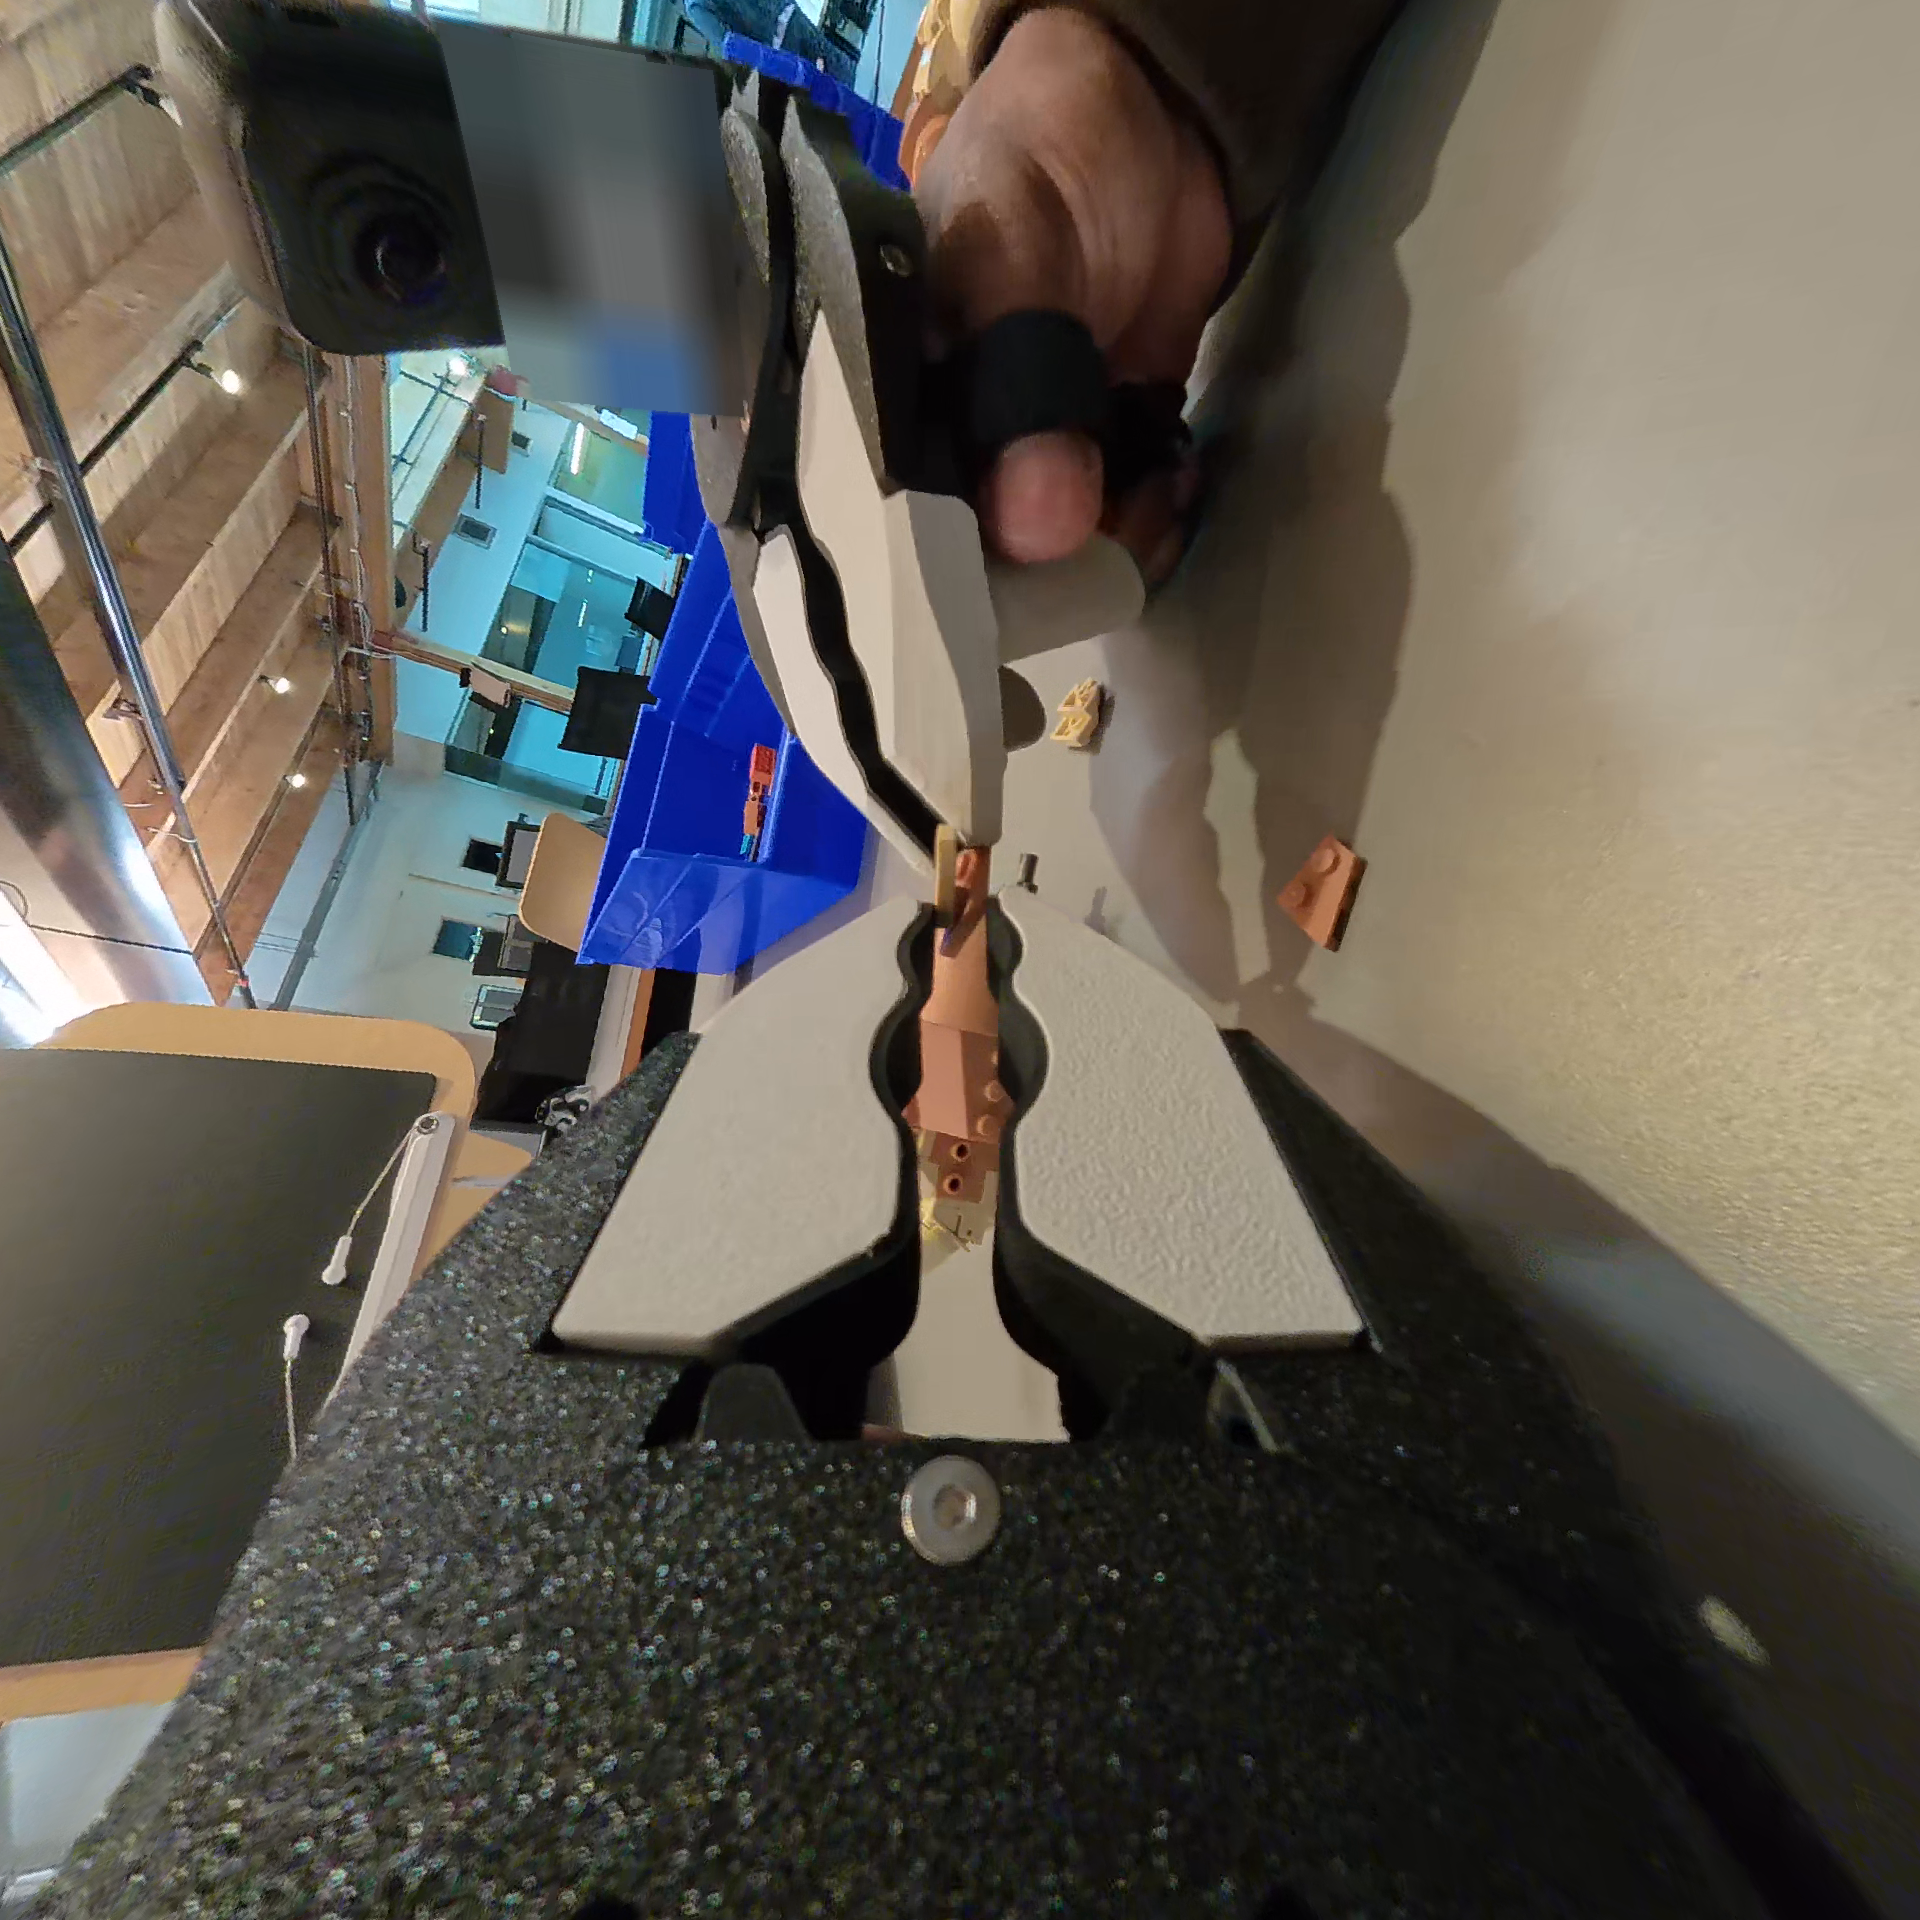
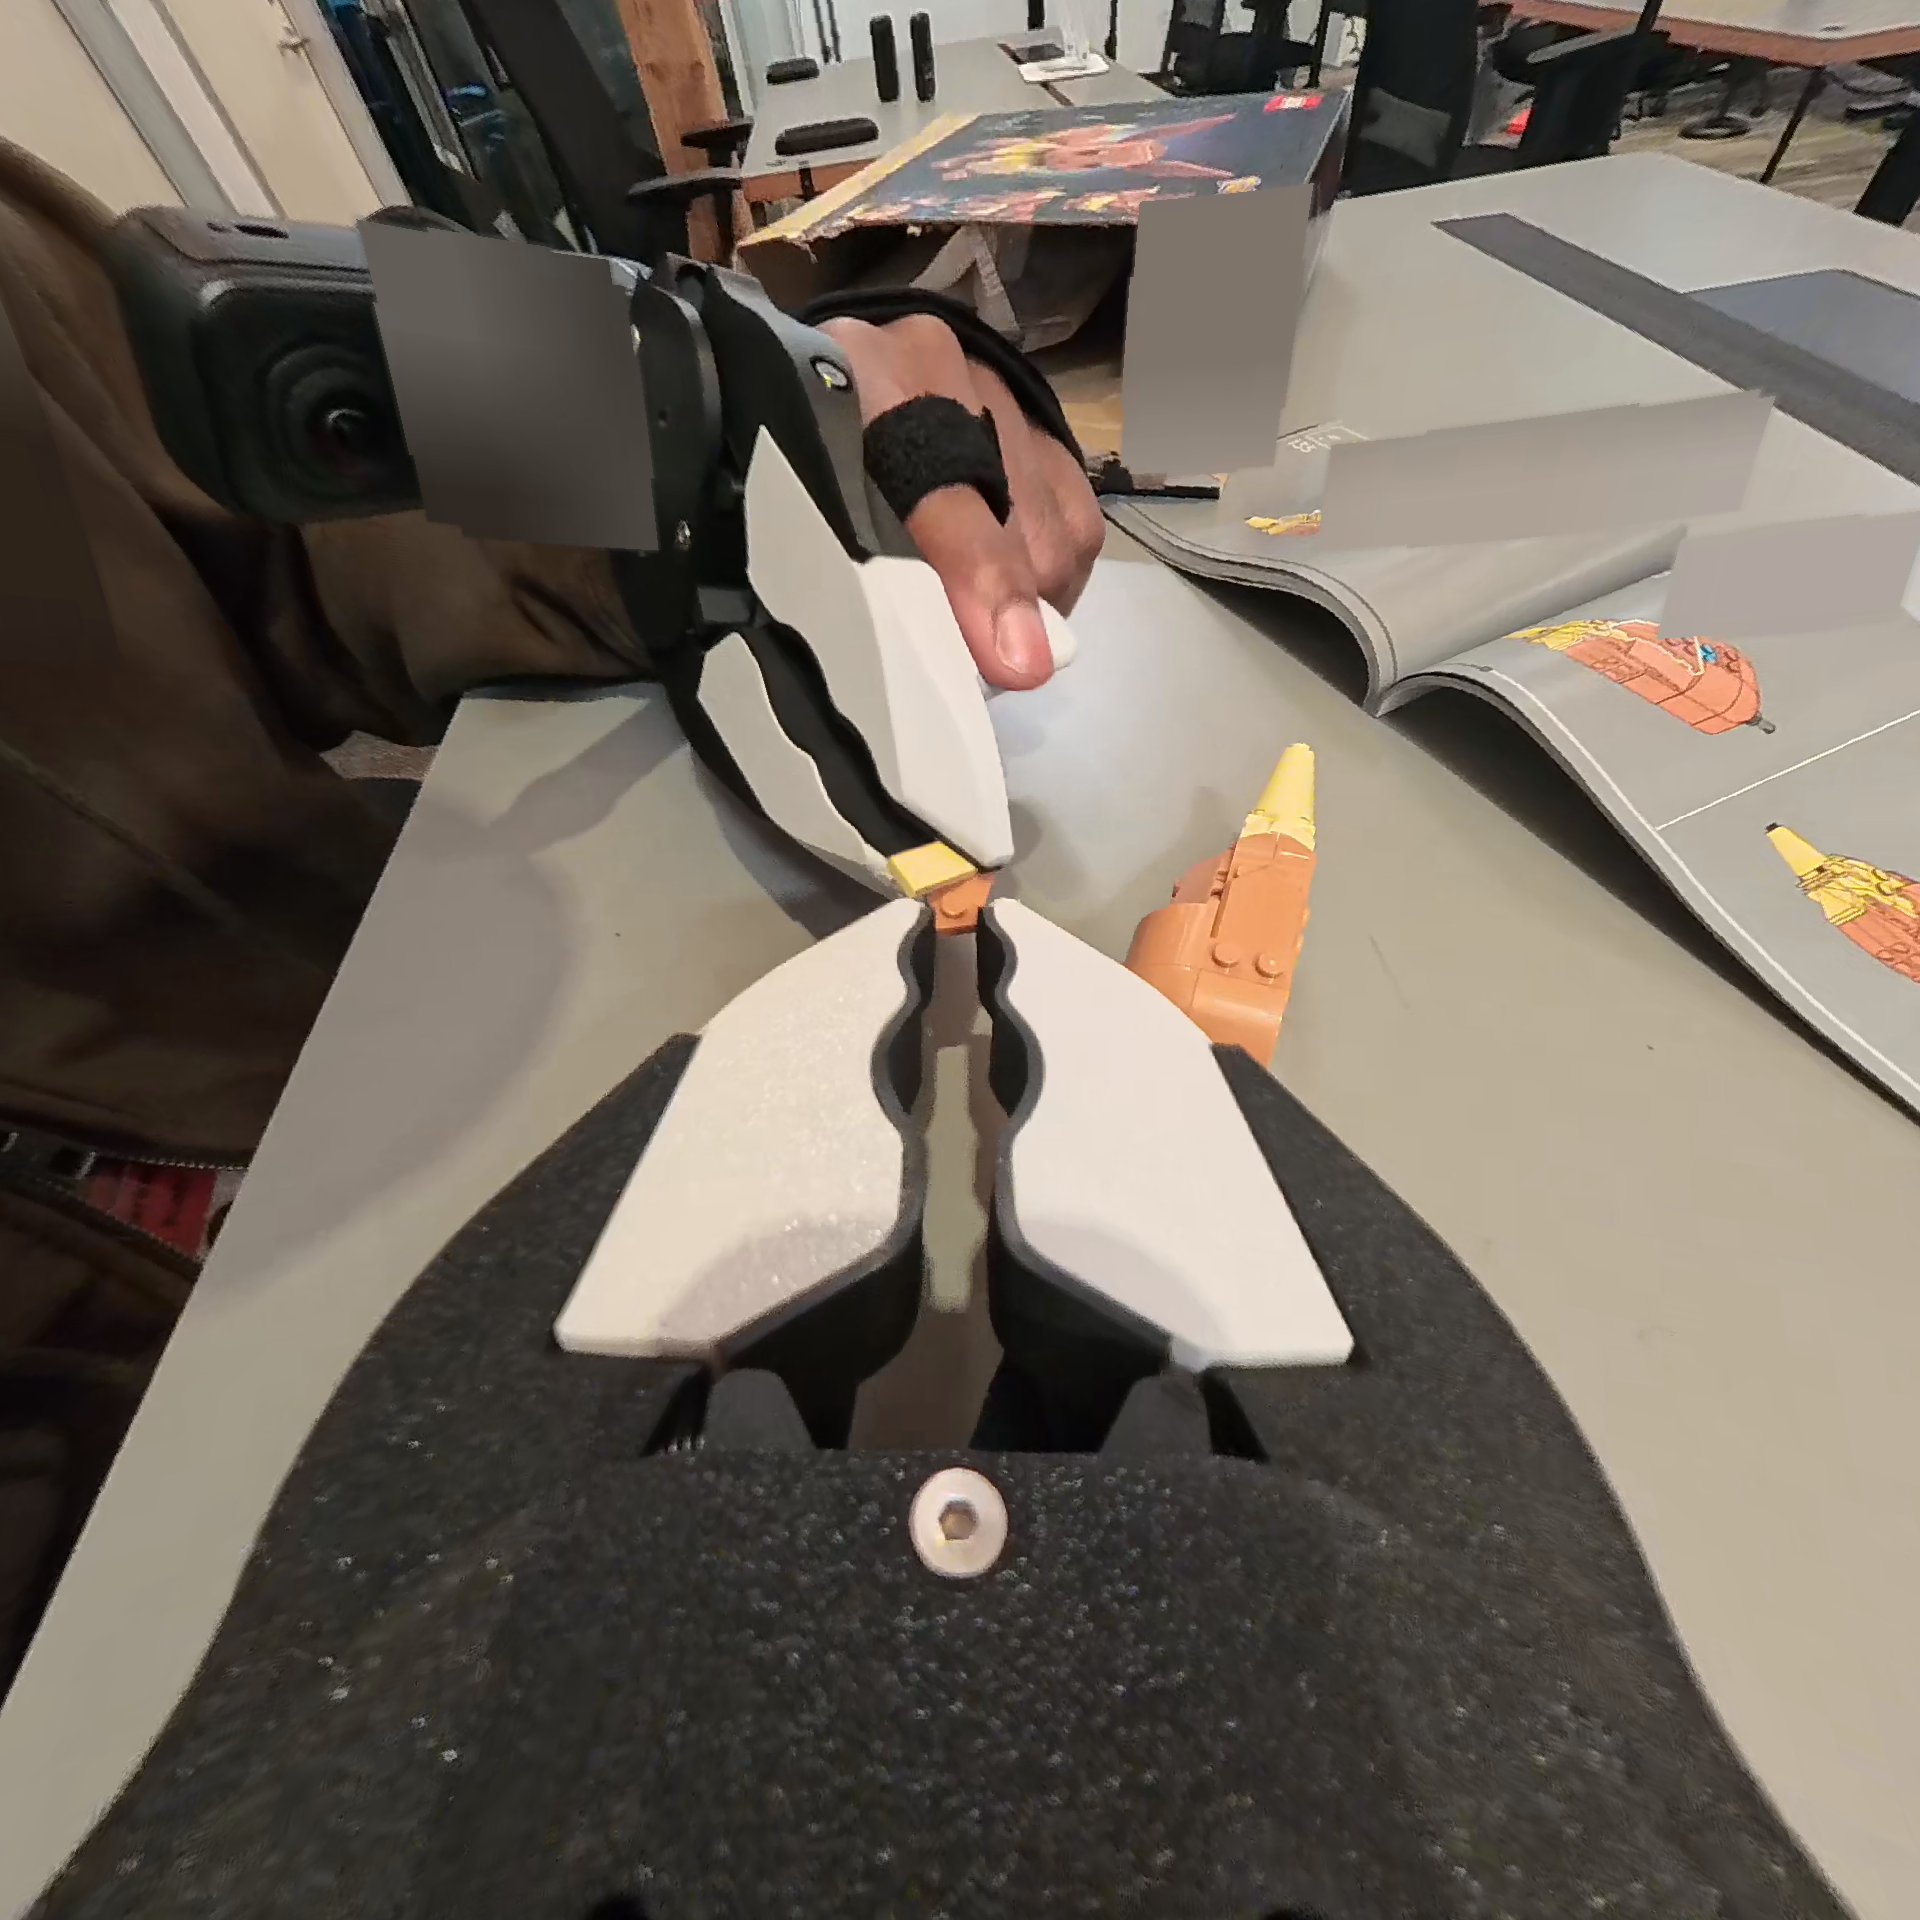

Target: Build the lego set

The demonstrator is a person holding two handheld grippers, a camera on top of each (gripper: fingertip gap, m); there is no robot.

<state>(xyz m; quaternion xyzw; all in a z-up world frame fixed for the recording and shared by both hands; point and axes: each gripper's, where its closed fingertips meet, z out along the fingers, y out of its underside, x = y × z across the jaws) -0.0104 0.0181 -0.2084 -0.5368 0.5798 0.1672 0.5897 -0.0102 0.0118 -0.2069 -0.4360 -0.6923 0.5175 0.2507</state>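
Observation:
My left gripper (image 1: 961,914) is shut on a long orange brick assembly (image 1: 961,1049) that runs down between its fingers. A yellow tile (image 2: 928,868) sticks out at the assembly's front end. My right gripper (image 2: 956,916) is shut on a small orange plate (image 2: 958,902) at its tips. The plate touches the yellow tile. The two grippers meet tip to tip above the grey table (image 2: 1507,1195). In the left wrist view the right gripper (image 1: 956,844) comes in from above. In the right wrist view the left gripper (image 2: 940,857) comes in from the upper left.
An orange model with a yellow cone tip (image 2: 1242,914) lies on the table just right of the grippers. An open instruction booklet (image 2: 1558,665) and the set's box (image 2: 1039,177) lie behind it. A loose orange plate (image 1: 1322,891), cream pieces (image 1: 1081,712) and blue bins (image 1: 727,821) are nearby. Both grippers' tips are close together, under 4 cm apart.

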